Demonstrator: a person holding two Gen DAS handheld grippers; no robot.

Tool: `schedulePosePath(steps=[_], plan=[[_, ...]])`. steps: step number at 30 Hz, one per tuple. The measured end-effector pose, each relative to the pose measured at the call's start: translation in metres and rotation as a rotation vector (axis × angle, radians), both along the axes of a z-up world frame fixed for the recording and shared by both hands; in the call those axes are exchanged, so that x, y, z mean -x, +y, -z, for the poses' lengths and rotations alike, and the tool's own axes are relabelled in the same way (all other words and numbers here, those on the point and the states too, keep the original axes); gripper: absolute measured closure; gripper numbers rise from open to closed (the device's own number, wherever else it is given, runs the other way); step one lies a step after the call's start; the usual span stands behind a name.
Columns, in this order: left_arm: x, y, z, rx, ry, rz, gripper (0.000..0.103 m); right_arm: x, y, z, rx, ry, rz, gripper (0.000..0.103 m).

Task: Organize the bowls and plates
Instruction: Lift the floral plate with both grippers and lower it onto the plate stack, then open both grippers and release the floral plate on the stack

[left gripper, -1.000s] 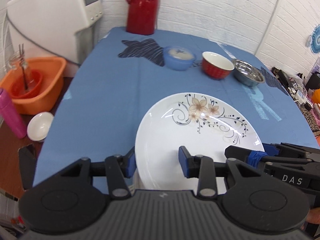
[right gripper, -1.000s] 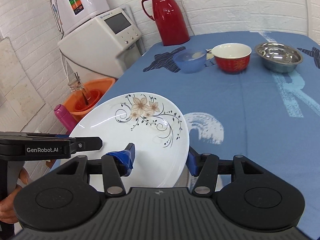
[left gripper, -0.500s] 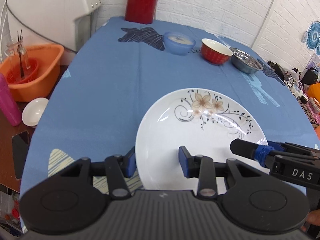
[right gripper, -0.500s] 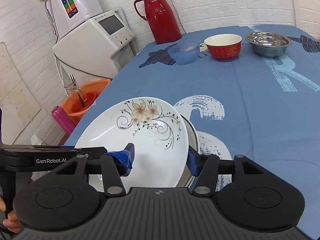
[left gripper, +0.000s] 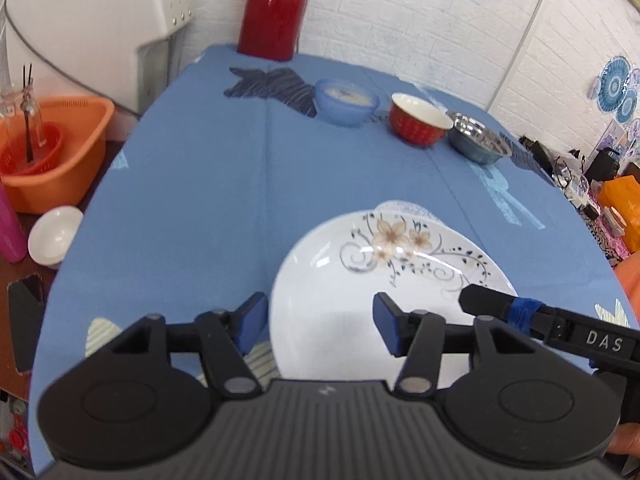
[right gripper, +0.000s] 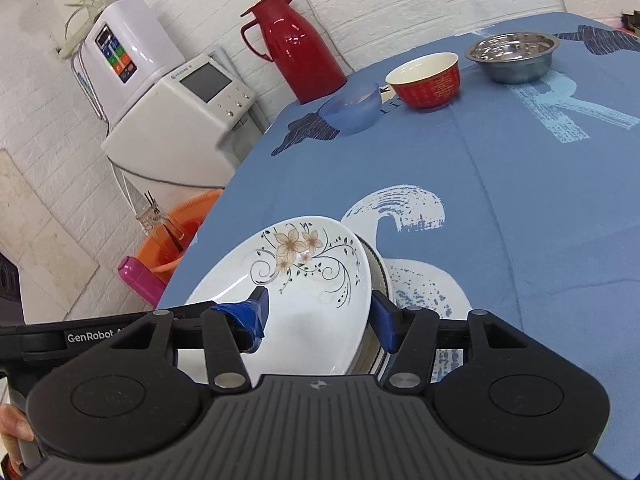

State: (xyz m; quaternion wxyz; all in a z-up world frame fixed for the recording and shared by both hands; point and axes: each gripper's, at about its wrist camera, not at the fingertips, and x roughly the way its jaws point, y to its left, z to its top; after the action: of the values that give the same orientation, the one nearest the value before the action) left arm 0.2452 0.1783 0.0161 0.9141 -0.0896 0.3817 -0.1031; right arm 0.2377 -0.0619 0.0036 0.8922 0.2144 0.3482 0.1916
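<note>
A white plate with a flower print point(left gripper: 360, 300) point(right gripper: 312, 280) is low over the blue table point(left gripper: 200, 200), tilted, on top of a second plate whose striped rim point(right gripper: 378, 276) shows at its right edge. My left gripper point(left gripper: 319, 322) straddles the plate's left rim with its jaws open and a thin gap at the outer finger. My right gripper point(right gripper: 318, 314) is shut on the plate's right rim, one finger over the inside and one outside. Far back stand a blue bowl point(left gripper: 346, 102), a red bowl point(left gripper: 418, 124) and a steel bowl point(left gripper: 478, 142).
A red thermos point(left gripper: 276, 8) stands at the table's far edge. Left of the table are a white appliance point(right gripper: 184, 120), an orange basin point(left gripper: 52, 148), a small white bowl point(left gripper: 54, 234), a pink bottle point(right gripper: 140, 280) and a phone point(left gripper: 24, 320).
The plate has come down and toward me, onto the striped-rim plate. My left gripper's fingers have spread slightly. The right gripper's gap is unchanged.
</note>
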Motion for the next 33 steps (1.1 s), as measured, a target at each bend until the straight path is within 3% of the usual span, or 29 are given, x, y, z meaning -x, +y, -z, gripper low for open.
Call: schedulePosePath(steps=[7, 9, 13, 16, 22, 33], plan=[[0.000, -0.003, -0.011, 0.010, -0.033, -0.014, 0.045, -0.001, 0.000, -0.004, 0.025, -0.024, -0.002, 0.061], [0.001, -0.005, -0.010, 0.016, -0.028, -0.013, 0.045, 0.000, 0.002, -0.008, 0.077, -0.048, -0.034, 0.062], [0.001, -0.006, -0.009, 0.031, -0.021, -0.014, 0.045, 0.009, -0.011, -0.018, 0.089, -0.126, 0.026, 0.061], [0.000, -0.007, -0.010, 0.039, -0.018, -0.018, 0.045, 0.008, -0.020, -0.018, 0.012, -0.103, 0.008, 0.061], [0.008, -0.012, -0.016, 0.047, -0.031, -0.022, 0.045, 0.011, -0.029, -0.009, -0.040, -0.076, 0.027, 0.061], [0.017, -0.033, -0.018, 0.112, -0.026, -0.013, 0.042, 0.032, -0.092, 0.023, -0.059, 0.000, 0.234, 0.061]])
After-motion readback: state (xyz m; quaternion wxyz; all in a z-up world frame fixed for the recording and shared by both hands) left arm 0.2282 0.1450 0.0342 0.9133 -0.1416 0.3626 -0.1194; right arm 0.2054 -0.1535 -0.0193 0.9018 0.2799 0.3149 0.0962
